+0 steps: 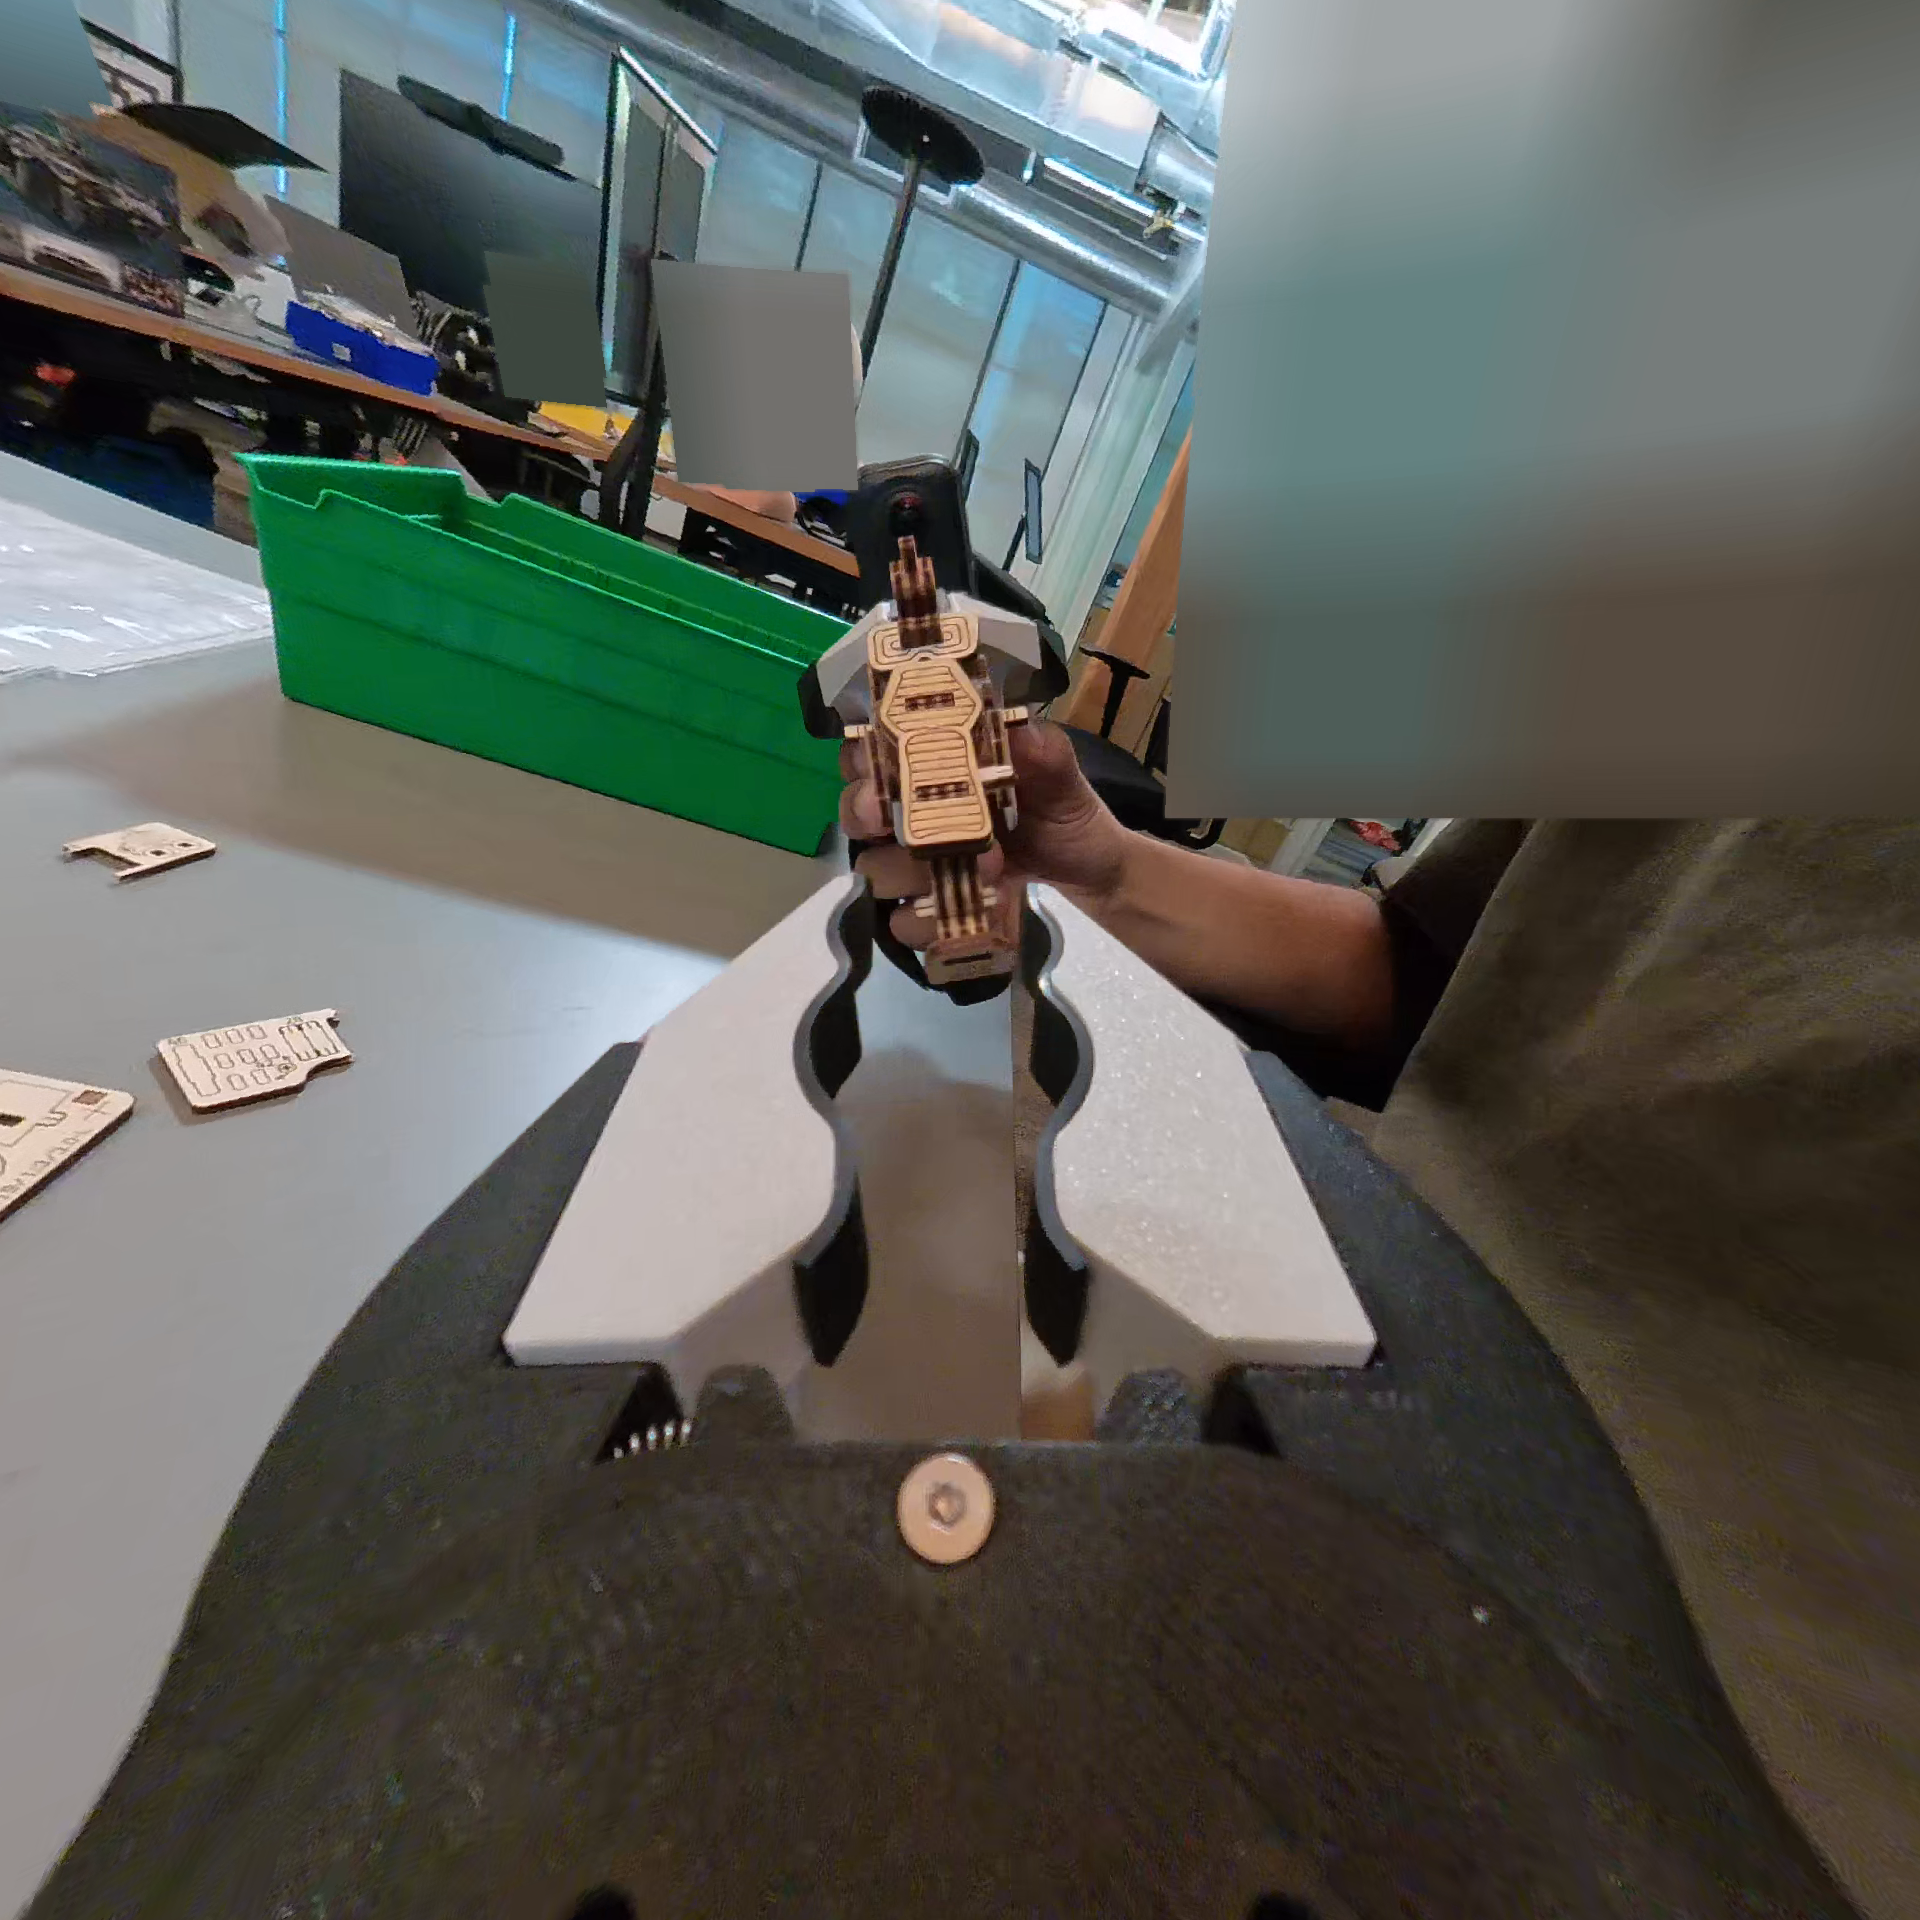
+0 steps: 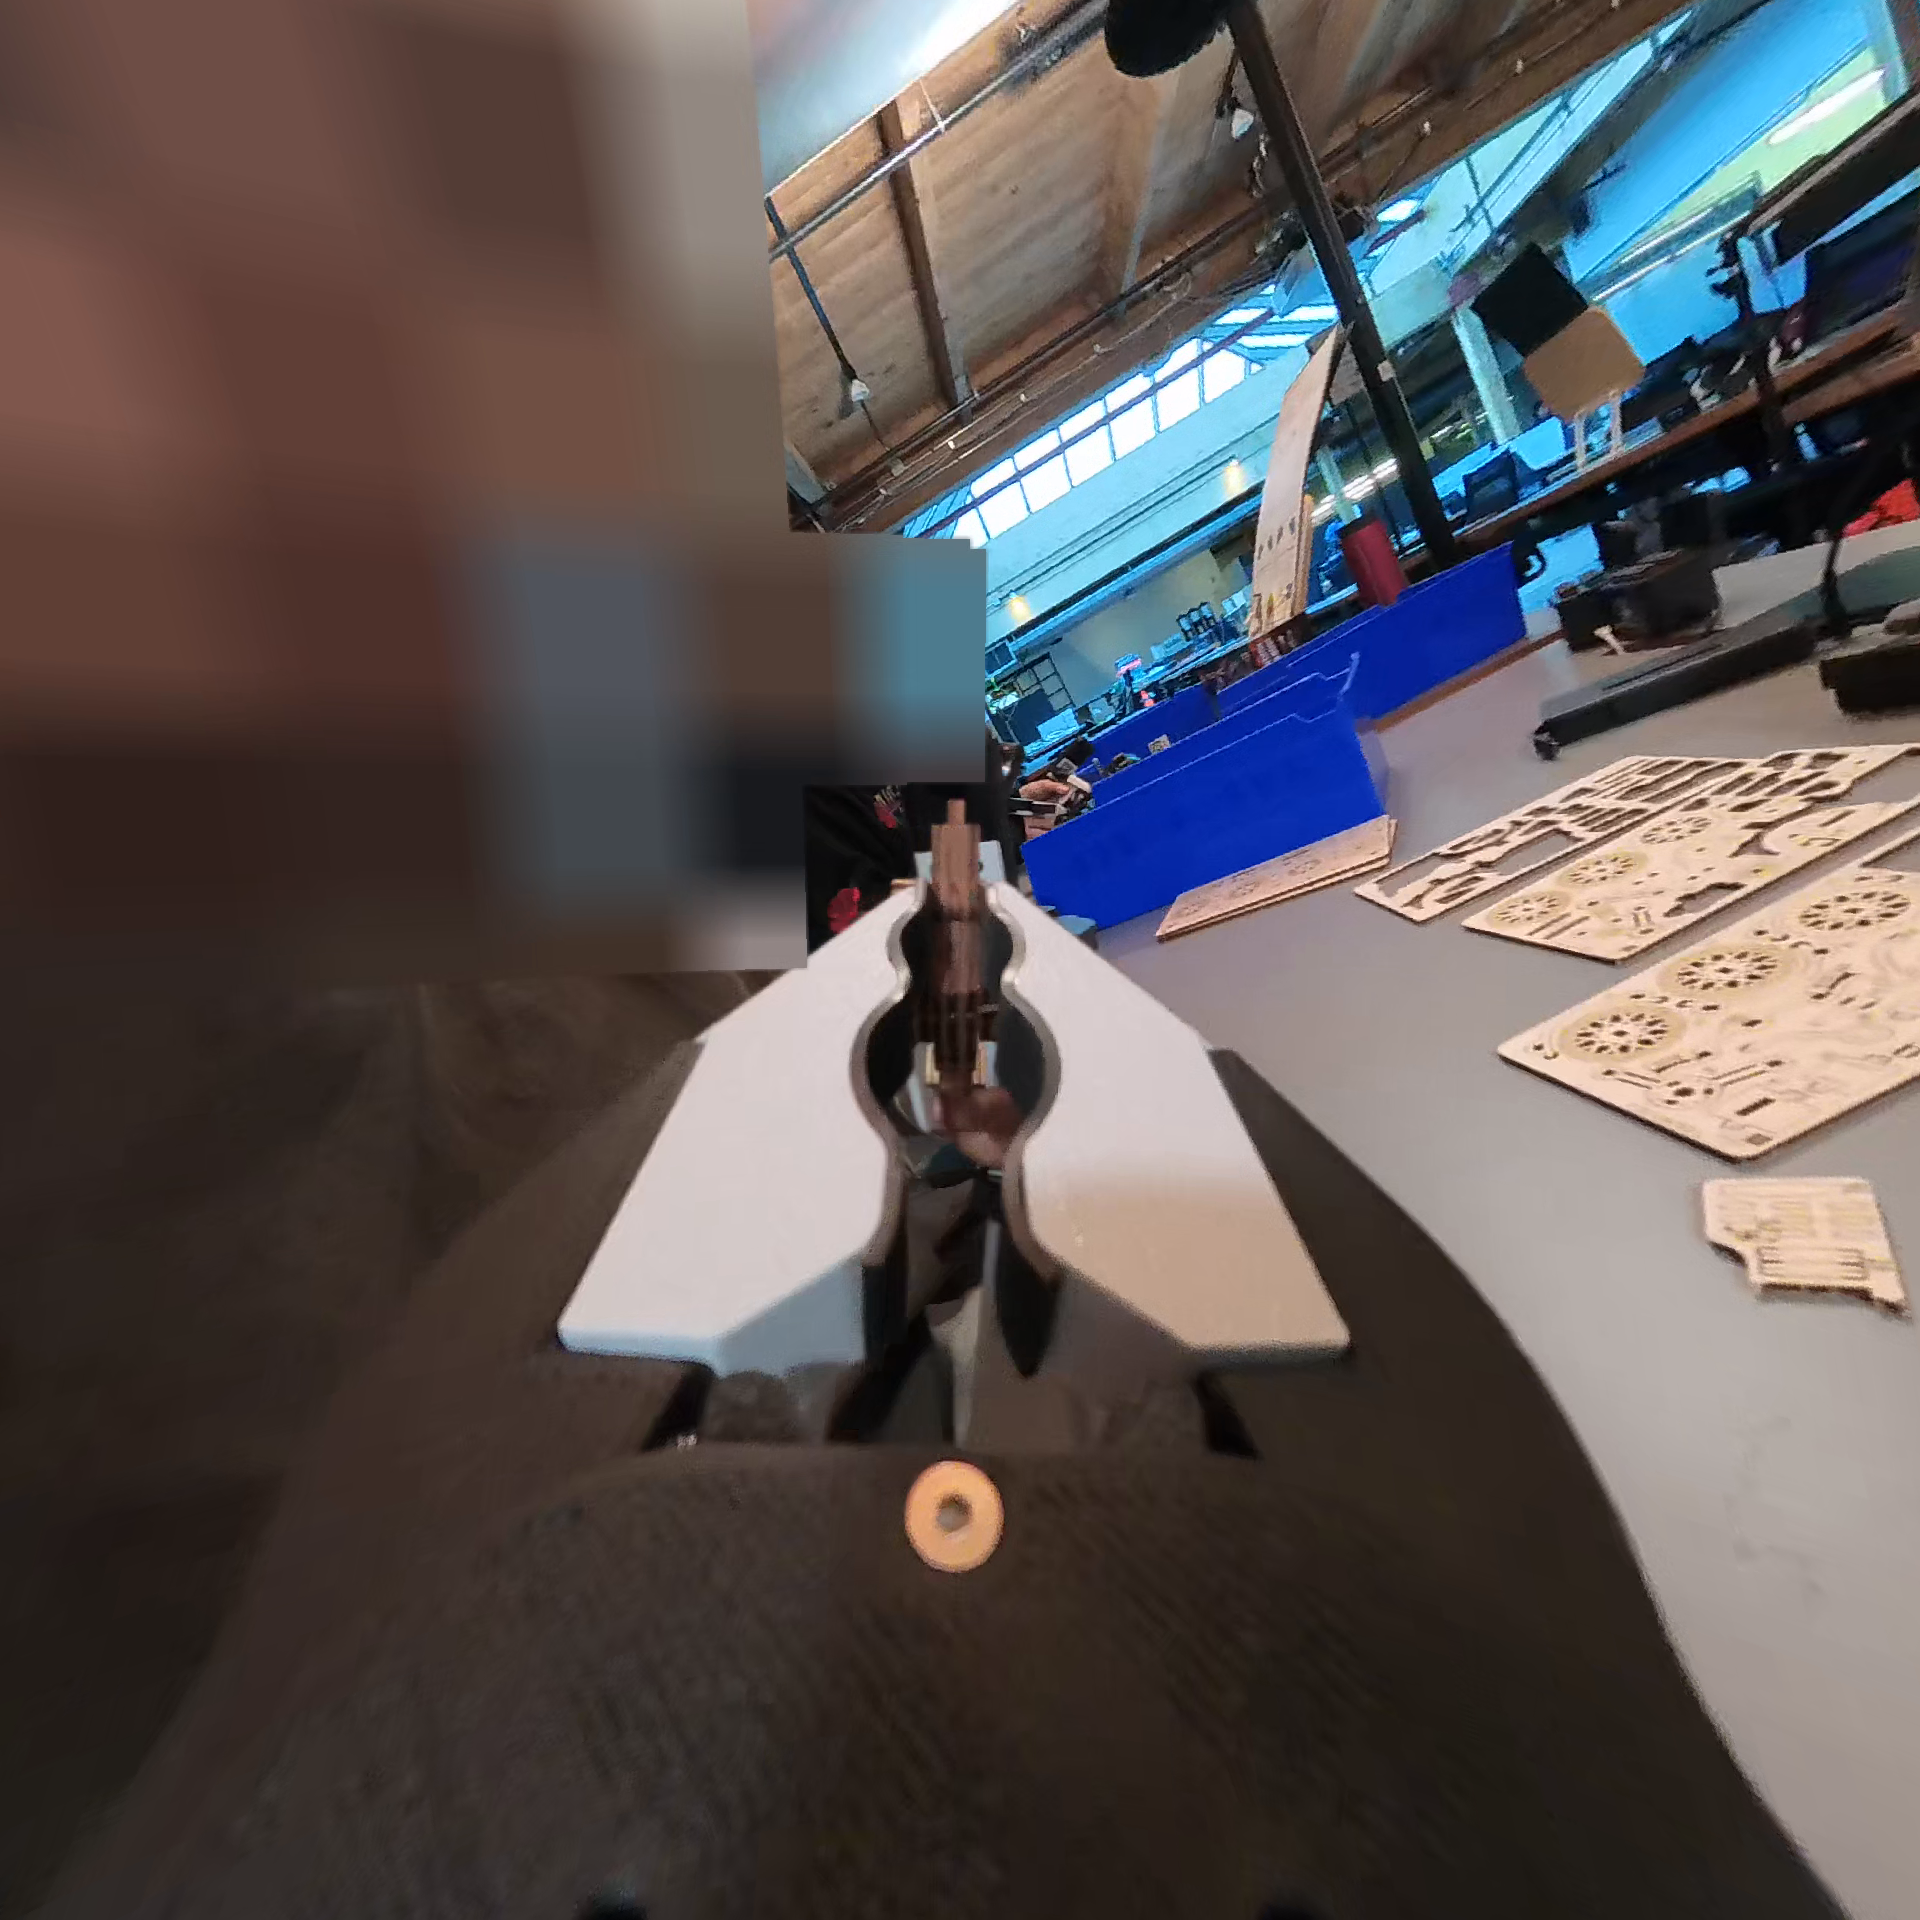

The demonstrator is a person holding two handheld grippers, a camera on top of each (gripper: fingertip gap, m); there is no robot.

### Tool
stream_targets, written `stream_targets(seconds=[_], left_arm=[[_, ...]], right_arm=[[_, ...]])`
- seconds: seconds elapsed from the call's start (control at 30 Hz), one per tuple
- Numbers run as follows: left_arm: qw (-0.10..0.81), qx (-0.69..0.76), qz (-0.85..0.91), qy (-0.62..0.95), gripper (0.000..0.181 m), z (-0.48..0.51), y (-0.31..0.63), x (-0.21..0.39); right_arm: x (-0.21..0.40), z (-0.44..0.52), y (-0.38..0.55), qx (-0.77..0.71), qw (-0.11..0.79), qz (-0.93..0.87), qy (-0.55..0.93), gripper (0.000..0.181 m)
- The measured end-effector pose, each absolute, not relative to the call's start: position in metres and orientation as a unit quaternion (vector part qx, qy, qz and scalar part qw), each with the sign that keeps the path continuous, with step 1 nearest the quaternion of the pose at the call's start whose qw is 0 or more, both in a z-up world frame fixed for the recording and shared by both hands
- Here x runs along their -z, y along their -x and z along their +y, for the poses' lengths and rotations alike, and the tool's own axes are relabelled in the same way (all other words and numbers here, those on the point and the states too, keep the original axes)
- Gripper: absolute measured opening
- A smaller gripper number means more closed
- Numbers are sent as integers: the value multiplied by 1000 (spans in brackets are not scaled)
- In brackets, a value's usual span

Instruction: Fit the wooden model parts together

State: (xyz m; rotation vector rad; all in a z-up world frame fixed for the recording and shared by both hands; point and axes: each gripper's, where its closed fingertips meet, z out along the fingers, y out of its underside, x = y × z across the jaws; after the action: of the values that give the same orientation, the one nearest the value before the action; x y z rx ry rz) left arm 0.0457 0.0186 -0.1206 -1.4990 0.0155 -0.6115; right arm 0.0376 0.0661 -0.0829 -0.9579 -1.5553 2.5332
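Observation:
A partly built wooden model (image 1: 940, 769) with engraved plates and stacked ribs is held upright in my right gripper (image 2: 956, 896), which is shut on it. In the right wrist view the model (image 2: 954, 935) sits dark between the white fingers (image 2: 790, 1091) and sticks out past their tips. In the left wrist view a hand (image 1: 1055, 821) grips the right tool behind the model. My left gripper (image 1: 948, 902) is open and empty. Its white fingertips (image 1: 831, 935) flank the model's lower end without touching it.
Loose flat wooden parts (image 1: 255, 1060) lie on the grey table (image 1: 416, 935) at the left, beyond them a green bin (image 1: 540, 644). Punched wooden sheets (image 2: 1714, 997), a small cut piece (image 2: 1808, 1236) and blue bins (image 2: 1216, 810) lie at the right. The person's arm and shirt (image 1: 1662, 1143) are close on the right. About 7 centimetres separates my left fingertips from my right.

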Motion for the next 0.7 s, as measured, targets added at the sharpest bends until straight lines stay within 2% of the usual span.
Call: stream_targets(seconds=[0.17, 0.3, 0.63, 0.67, 0.7], left_arm=[[688, 305, -23, 658, 34, 18, -43, 118], [694, 344, -56, 630, 15, 16, -36, 111], [707, 290, -25, 645, 11, 14, -35, 111], [711, 278, -29, 645, 11, 14, -32, 110], [716, 269, -35, 643, 11, 14, -28, 109]], right_arm=[[86, 62, -33, -802, 29, -507, 314, 5], [81, 57, -35, -804, 58, -512, 297, 6], [83, 54, -36, -798, 65, -521, 295, 7], [84, 56, -33, -798, 65, -517, 304, 11], [84, 61, -28, -798, 75, -507, 317, 28]])
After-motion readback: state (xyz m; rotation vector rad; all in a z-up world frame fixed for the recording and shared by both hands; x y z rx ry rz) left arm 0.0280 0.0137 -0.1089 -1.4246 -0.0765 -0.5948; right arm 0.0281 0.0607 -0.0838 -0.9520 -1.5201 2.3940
